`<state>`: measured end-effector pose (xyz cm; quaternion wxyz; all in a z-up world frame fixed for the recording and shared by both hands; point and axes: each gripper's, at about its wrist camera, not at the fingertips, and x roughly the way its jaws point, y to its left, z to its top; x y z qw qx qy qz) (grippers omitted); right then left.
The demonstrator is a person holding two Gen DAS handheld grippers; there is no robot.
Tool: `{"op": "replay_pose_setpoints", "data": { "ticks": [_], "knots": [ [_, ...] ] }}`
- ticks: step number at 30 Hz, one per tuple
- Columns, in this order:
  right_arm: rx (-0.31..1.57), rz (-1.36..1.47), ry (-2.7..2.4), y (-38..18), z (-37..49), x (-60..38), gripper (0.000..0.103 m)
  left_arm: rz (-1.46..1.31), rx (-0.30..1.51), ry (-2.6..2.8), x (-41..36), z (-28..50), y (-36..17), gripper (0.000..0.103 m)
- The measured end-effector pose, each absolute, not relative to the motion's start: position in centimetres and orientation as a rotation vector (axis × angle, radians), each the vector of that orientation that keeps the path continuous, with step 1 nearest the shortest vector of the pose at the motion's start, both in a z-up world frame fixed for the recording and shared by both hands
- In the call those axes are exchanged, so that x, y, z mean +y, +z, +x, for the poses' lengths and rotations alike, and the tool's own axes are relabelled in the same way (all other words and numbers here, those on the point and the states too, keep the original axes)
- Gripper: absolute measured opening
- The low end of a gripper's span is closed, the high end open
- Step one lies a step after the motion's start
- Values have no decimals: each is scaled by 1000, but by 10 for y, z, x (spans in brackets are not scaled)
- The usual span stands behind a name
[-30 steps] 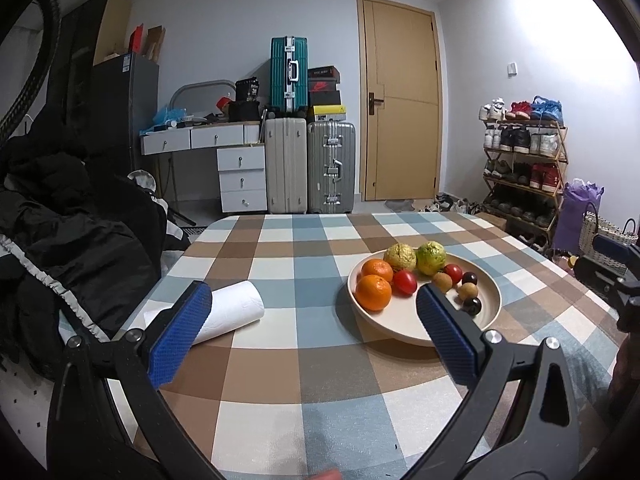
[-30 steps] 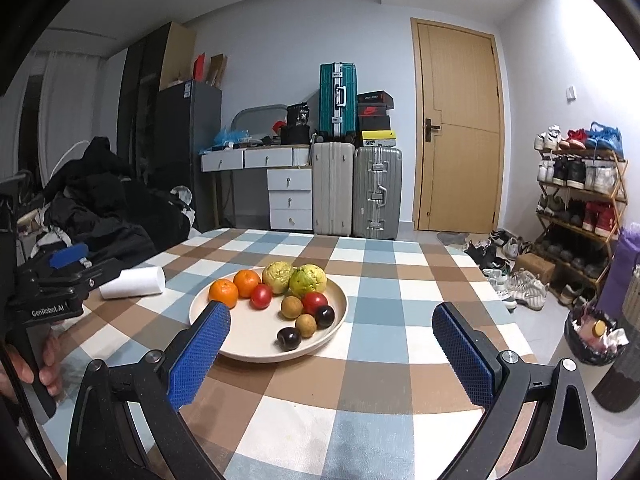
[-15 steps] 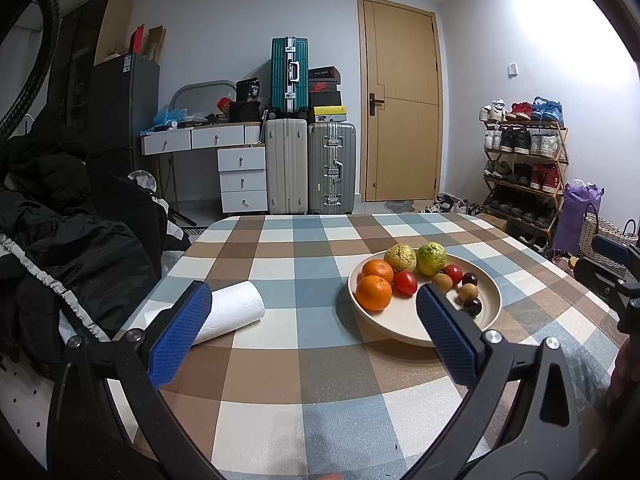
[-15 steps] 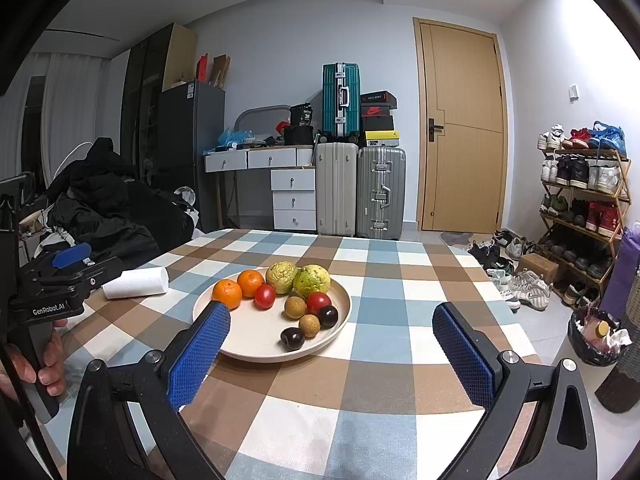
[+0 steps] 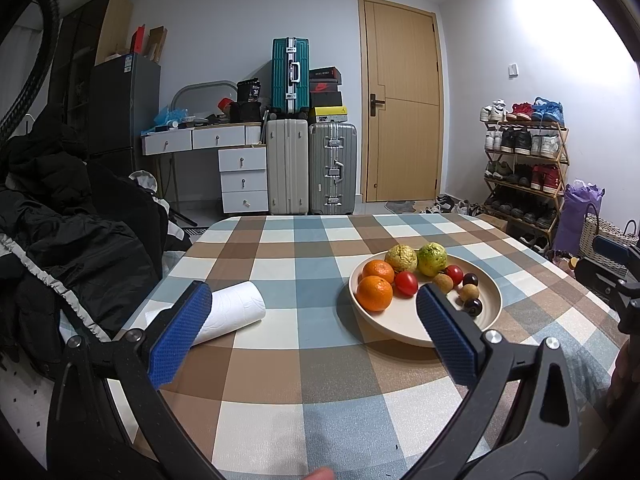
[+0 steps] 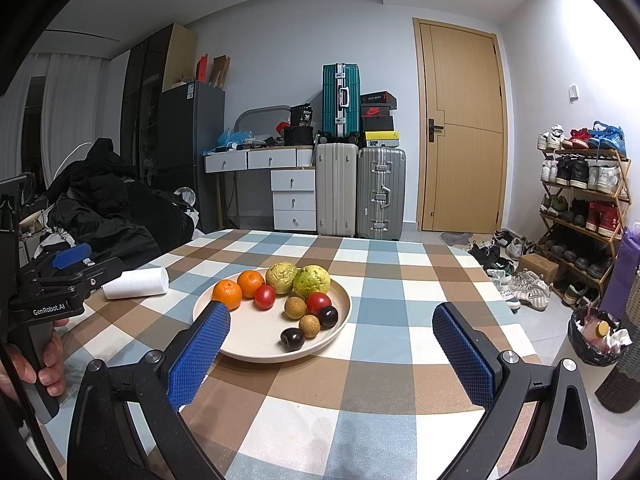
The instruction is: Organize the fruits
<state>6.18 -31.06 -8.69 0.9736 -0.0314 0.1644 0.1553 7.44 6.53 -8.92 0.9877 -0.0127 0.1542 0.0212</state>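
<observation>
Looking past my wide-open right gripper (image 6: 332, 344) and left gripper (image 5: 312, 320), I count on the plate (image 6: 248, 344) two oranges (image 6: 227, 294), two tomatoes (image 6: 265, 296), two guavas (image 6: 281, 277).

Lived-in home room. Wooden shoe rack (image 6: 584, 196) full of sneakers by a tan wooden door (image 6: 464, 132), three hard-shell suitcases (image 6: 360, 192) against the wall, white drawer desk (image 6: 280, 184), dark clothes heap (image 5: 72, 240), table under checked blue-brown-white cloth (image 6: 384, 280).
</observation>
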Motion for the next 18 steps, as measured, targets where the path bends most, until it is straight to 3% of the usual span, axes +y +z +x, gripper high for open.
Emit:
{"op": "replay_pose_setpoints", "data": {
  "ticks": [18],
  "knots": [
    [331, -63, 313, -87, 62, -311, 103, -25, 310, 42, 65, 74, -90, 102]
  ]
}}
